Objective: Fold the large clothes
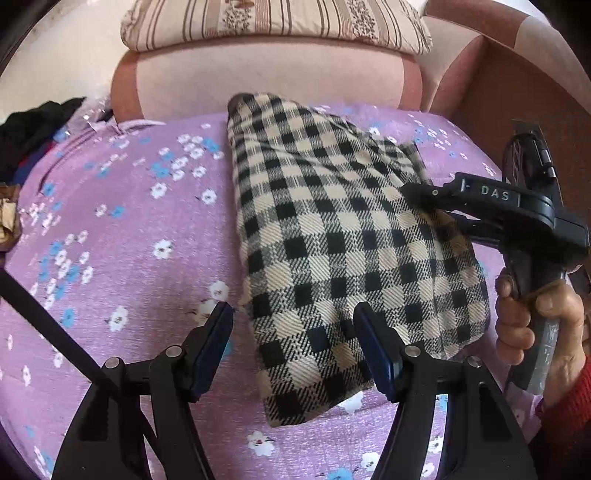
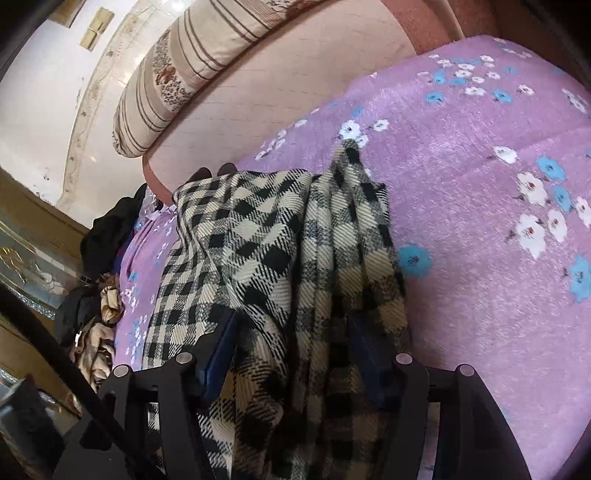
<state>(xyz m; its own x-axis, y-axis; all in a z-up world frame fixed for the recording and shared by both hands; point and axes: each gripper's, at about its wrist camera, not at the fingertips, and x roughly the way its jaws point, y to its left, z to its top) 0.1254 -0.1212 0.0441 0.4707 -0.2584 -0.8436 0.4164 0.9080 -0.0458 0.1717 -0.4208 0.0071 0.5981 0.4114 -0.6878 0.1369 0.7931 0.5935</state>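
Purple bedding printed with white and blue flowers (image 1: pixel 122 236) covers the bed, and a pink padded headboard (image 1: pixel 273 77) rises behind it with a striped pillow (image 1: pixel 277 22) resting along its top. At the far left edge of the bed sits a heap of dark clothes (image 1: pixel 33 125).

On the bedding lies the checked garment (image 1: pixel 332 258), black and cream, folded into a long narrow bundle that runs from near the headboard down toward the near edge of the bed.

The left gripper (image 1: pixel 293 350) hovers just above the near end of the bundle with its fingers spread wide and nothing between them; one blue pad (image 1: pixel 212 347) sits over the bedding, the other over the cloth.

The right gripper (image 1: pixel 424 192) reaches in from the right side, held by a hand (image 1: pixel 532 317) in a red sleeve, and its tips meet the right edge of the garment. From its own camera, a gathered fold of the checked garment (image 2: pixel 295 280) fills the gap between its fingers (image 2: pixel 218 347), which press on the cloth from both sides, so it is clamped on the fabric. That fold stands lifted a little off the bedding (image 2: pixel 480 184).
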